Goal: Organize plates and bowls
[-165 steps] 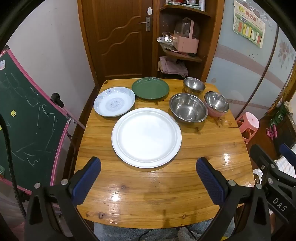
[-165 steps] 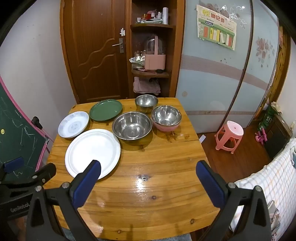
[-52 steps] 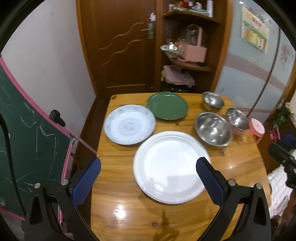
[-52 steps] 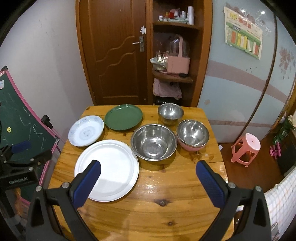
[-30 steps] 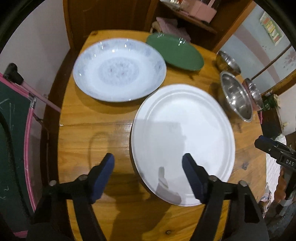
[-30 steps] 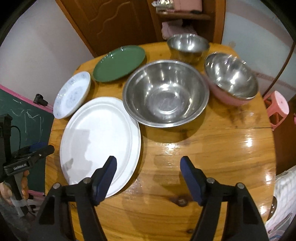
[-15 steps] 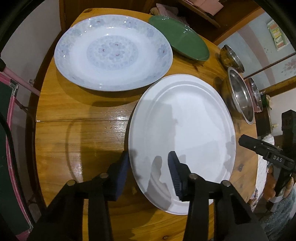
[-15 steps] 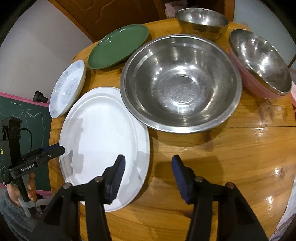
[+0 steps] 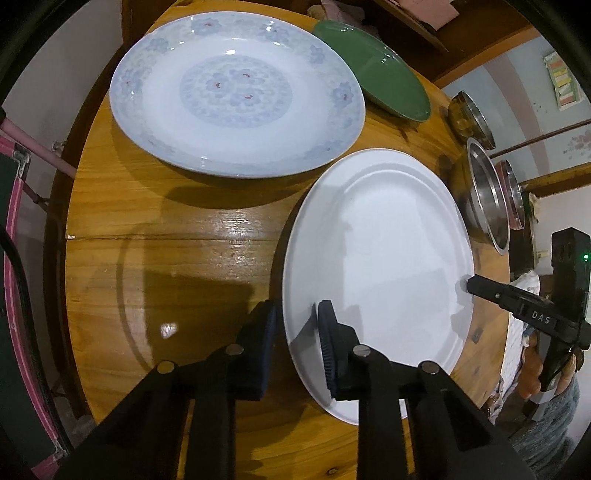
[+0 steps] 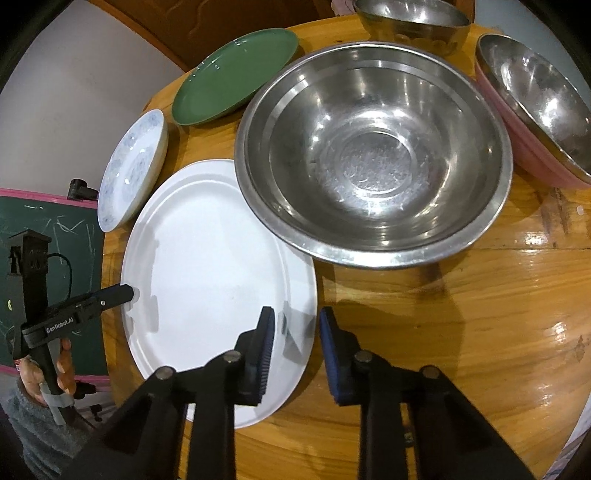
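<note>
White and wide, the big plate (image 9: pixel 376 258) lies flat on the wooden counter (image 9: pixel 166 229), and both tools are on it! The left hand-held gripper (image 9: pixel 295 325) straddles the rim at the plate's nine o'clock, pads narrowly apart, one just outside the edge and one over the face; whether they pinch yet, I cannot tell. Across at three o'clock the right hand-held gripper (image 10: pixel 295 328) does the same, its pads a small gap apart either side of the rim. By my reading this is the grasp step: a two-handed lift of the largest plate, likely to seat the stack. Next call: close evenly on both sides and raise it level, or that thin rim may slip. At twelve o'clock sits the blue-flowered plate (image 9: pixel 236 92), the green plate (image 9: pixel 384 88) beyond it. Close at two o'clock stands the large steel bowl (image 10: pixel 373 155), with the pink-sided bowl (image 10: pixel 532 107) and small steel bowl (image 10: pixel 410 18) behind.
</note>
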The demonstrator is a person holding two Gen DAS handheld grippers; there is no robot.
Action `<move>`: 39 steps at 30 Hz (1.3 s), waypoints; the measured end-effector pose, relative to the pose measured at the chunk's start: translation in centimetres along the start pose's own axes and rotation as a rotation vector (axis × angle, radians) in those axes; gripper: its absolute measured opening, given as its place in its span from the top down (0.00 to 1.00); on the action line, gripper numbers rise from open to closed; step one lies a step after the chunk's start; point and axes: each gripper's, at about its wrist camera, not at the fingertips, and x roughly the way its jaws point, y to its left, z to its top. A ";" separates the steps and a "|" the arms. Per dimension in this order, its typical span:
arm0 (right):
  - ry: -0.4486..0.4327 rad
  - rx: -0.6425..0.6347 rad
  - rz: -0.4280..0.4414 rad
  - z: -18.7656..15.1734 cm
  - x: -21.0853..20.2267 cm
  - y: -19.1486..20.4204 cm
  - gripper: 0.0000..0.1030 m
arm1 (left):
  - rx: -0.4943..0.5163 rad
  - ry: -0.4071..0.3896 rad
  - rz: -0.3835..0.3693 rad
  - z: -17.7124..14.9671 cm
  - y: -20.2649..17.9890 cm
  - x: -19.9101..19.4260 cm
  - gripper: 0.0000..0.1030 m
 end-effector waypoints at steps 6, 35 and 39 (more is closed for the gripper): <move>-0.003 0.009 0.000 0.1 0.0 -0.4 0.82 | 0.006 0.002 0.003 0.2 -0.2 0.0 0.83; 0.007 -0.038 -0.059 -7.2 -6.3 1.1 0.84 | 0.062 -0.026 0.029 -8.2 -4.1 -7.1 0.85; 0.006 -0.050 -0.085 -9.2 -7.4 1.1 0.84 | 0.089 -0.012 0.040 -10.4 -5.2 -7.2 0.85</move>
